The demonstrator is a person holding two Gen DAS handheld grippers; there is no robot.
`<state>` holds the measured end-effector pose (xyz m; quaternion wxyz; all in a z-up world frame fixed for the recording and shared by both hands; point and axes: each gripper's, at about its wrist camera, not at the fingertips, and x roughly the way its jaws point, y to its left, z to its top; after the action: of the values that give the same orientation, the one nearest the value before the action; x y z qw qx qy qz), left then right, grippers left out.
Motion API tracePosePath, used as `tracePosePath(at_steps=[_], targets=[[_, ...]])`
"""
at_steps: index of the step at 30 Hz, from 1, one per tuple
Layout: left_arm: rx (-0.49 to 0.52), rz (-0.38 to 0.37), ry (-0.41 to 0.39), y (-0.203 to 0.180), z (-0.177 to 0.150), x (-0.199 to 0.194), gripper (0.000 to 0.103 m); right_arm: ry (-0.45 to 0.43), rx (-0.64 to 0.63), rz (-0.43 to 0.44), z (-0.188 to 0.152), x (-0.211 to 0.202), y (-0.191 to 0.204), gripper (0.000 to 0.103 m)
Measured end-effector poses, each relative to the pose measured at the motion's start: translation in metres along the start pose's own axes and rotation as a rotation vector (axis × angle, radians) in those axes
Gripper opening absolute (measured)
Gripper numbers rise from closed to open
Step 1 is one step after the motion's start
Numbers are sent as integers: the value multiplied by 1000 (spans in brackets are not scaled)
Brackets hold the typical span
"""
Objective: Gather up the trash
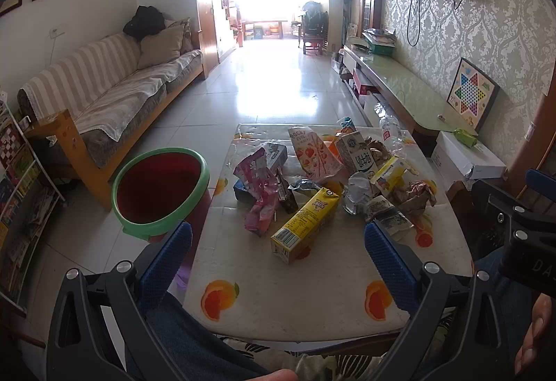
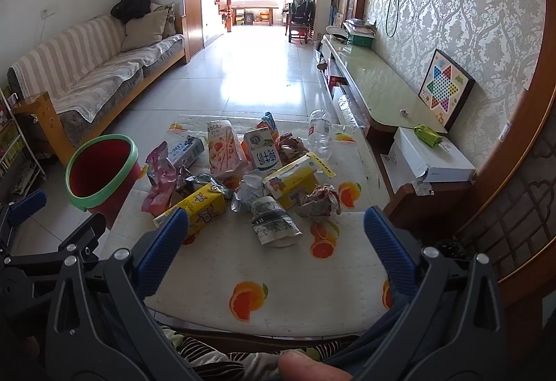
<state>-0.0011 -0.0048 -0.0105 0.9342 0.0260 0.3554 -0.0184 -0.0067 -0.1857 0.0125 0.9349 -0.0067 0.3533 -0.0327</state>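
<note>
Left gripper [image 1: 278, 235]: jaws spread wide, empty, held back over the near edge of the table [image 1: 295, 308].
Right gripper [image 2: 276, 224]: jaws apart, empty.
Trash location: heaped mid-table; red bin [image 1: 160, 188] stands just left of it.
Recommended first pick: yellow drink carton [image 1: 305, 224], nearest, rigid; grip across its narrow faces.
Caution: lift clear before swinging binward; neighbouring wrappers touch it.

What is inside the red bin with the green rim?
The red bin beside the table shows only bare red inner wall in both views; no trash shows. Its bottom is hidden by the near rim, so something lying low there cannot be ruled out.
</note>
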Motion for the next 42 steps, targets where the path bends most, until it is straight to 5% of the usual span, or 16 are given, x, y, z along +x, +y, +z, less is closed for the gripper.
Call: tracePosePath(at_steps=[42], targets=[[1, 4, 44, 7, -9, 15, 96, 38, 1, 7, -8, 14, -3, 99]])
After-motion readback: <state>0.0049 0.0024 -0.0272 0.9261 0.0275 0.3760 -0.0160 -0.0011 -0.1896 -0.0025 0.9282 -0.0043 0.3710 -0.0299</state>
